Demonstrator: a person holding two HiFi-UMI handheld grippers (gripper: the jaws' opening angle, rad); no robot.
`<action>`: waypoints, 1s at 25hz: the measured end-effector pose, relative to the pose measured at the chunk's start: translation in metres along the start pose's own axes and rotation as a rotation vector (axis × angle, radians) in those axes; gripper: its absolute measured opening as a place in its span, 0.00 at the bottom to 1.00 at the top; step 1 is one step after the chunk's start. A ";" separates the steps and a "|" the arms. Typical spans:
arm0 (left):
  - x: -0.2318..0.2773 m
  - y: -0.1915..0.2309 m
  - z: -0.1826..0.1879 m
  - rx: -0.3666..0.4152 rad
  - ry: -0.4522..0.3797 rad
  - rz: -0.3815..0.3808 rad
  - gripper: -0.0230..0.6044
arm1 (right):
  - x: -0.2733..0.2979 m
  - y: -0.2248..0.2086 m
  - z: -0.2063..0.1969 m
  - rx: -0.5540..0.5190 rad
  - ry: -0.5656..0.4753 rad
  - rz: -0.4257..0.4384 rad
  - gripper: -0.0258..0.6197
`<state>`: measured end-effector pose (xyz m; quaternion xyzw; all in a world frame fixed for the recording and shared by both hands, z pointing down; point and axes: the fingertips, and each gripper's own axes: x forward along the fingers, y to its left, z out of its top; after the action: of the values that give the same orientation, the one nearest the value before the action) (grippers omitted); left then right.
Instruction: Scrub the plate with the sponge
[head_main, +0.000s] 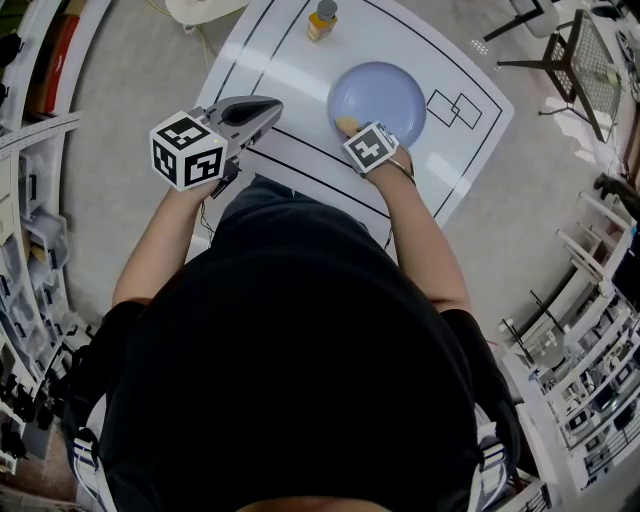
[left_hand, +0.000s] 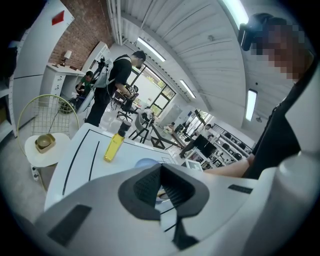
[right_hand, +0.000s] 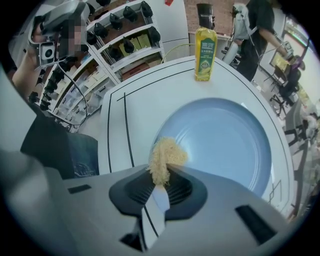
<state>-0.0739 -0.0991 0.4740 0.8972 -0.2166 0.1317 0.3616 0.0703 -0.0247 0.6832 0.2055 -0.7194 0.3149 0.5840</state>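
A pale blue plate (head_main: 378, 97) lies on the white table (head_main: 290, 60); in the right gripper view the plate (right_hand: 225, 140) fills the middle. My right gripper (head_main: 350, 128) is shut on a yellow sponge (right_hand: 165, 160), which rests over the plate's near left rim; the sponge (head_main: 347, 126) shows as a small yellow patch at the plate's edge. My left gripper (head_main: 268, 108) hangs above the table's near left part, left of the plate, jaws shut with nothing between them. In the left gripper view the left gripper (left_hand: 161, 190) points toward the plate (left_hand: 148, 163).
A yellow oil bottle (head_main: 321, 20) stands at the table's far side beyond the plate; it also shows as the bottle (right_hand: 205, 60) and bottle (left_hand: 114, 145). Black lines mark the table. A small round side table (left_hand: 47, 150) stands to the left. People stand in the background.
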 end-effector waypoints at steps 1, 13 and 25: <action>0.000 0.000 0.000 -0.001 0.001 -0.001 0.05 | -0.001 -0.001 0.001 0.000 -0.009 -0.006 0.11; 0.012 -0.003 -0.003 -0.003 0.020 -0.019 0.05 | -0.037 -0.024 0.008 -0.009 -0.127 -0.136 0.11; 0.014 0.007 -0.004 -0.020 0.032 -0.008 0.05 | -0.007 -0.030 -0.015 -0.111 -0.003 -0.184 0.11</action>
<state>-0.0656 -0.1048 0.4865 0.8922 -0.2085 0.1425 0.3745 0.1024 -0.0368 0.6843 0.2386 -0.7147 0.2193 0.6198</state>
